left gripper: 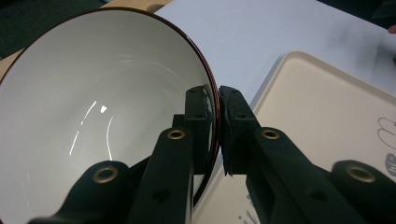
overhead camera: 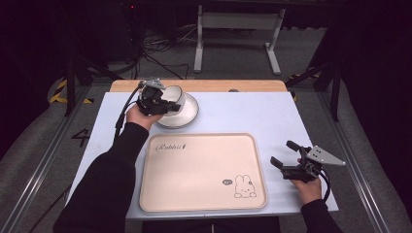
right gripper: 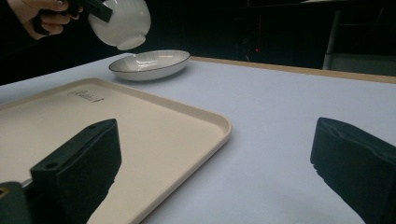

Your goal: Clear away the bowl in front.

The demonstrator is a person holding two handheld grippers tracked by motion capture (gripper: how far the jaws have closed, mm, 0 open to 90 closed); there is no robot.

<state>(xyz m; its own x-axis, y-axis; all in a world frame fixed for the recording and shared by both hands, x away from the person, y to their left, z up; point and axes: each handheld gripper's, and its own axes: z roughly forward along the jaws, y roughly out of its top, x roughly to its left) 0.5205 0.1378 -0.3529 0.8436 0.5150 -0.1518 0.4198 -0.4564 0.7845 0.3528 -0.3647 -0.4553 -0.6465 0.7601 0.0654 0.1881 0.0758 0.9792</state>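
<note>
Far left on the table: left gripper (overhead camera: pixel 167 103) holding a white bowl (overhead camera: pixel 176 99) up in the air, just above a white plate (overhead camera: pixel 187 118) with a dark edge. Jaws pinched shut on the bowl's thin dark rim, one jaw inside, one outside. Bowl tipped on its side. In the middle: a cream tray (overhead camera: pixel 204 172) lying flat on the pale blue table (overhead camera: pixel 252 111), with a little bunny drawing (overhead camera: pixel 245 187) in one corner. Far right: right gripper (overhead camera: pixel 283 156) near the tray's edge, jaws wide apart, nothing between them.
</note>
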